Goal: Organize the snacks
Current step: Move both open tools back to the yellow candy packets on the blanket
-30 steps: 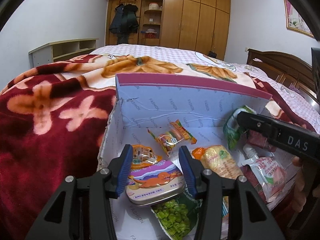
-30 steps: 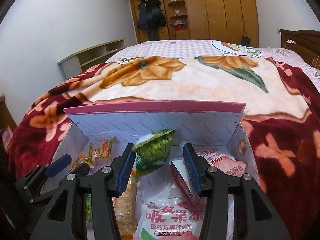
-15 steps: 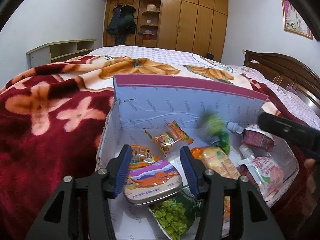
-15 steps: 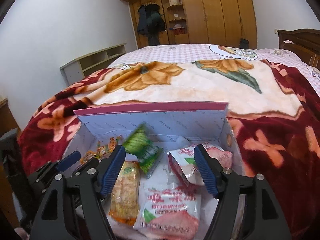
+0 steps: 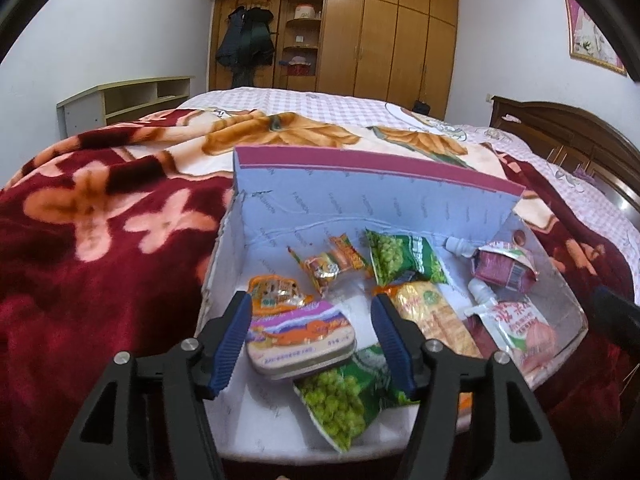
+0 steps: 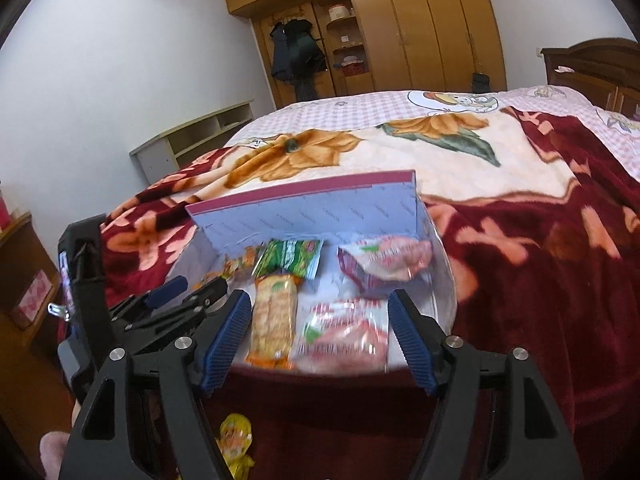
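Left wrist view: the left gripper [image 5: 310,336] hangs just over the box [image 5: 360,204], its jaws opening around the flat tin [image 5: 300,334], whose right edge now stands clear of the pad. The tin looks stiff, smooth and likely slippery, best taken across its long sides. Beside it lie soft, crinkly packets: green peas [image 5: 340,396], a cracker pack [image 5: 434,316], jelly pouches [image 5: 520,320] farther right. From the right wrist, the right gripper [image 6: 320,340] stands wide and empty at the box's near rim, a yellow snack [image 6: 236,440] on the blanket [image 6: 560,280] below.
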Motion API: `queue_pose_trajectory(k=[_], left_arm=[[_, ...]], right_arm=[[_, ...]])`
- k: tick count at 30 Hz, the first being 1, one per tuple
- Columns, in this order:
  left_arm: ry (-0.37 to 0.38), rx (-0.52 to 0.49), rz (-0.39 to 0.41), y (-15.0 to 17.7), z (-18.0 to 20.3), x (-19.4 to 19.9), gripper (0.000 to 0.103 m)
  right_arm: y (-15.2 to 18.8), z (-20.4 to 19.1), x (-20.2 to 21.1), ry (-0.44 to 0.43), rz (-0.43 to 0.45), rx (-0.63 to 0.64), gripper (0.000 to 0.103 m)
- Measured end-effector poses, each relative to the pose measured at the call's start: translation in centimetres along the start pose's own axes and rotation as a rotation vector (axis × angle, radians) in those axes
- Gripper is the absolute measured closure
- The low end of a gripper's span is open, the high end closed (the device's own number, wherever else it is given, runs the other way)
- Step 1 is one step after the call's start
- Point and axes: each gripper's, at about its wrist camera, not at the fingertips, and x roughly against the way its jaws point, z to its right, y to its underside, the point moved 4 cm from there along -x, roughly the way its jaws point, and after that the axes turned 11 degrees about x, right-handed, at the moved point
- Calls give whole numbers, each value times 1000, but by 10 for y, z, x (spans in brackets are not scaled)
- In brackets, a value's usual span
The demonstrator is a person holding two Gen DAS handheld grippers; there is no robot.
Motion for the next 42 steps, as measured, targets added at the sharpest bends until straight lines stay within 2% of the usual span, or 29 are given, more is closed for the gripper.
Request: queue_pose_trajectory(k=[9,16,23,34,42], left_arm=[[32,4,-17,2,7,42,37],[8,25,-46,24,7,70,37],[19,20,-88,49,7,89,37],[39,-7,-172,96,7,103,37],[56,-58,-197,118,12,105,37]], right_arm=[[29,6,27,-25,-12,-62,30],[43,5,42,-20,-11,-83,30],[62,-9,57,-45,-1,-69,30],[93,-9,63,-68,-29,-103,30],[105,-8,60,-89,-52,-120,30]])
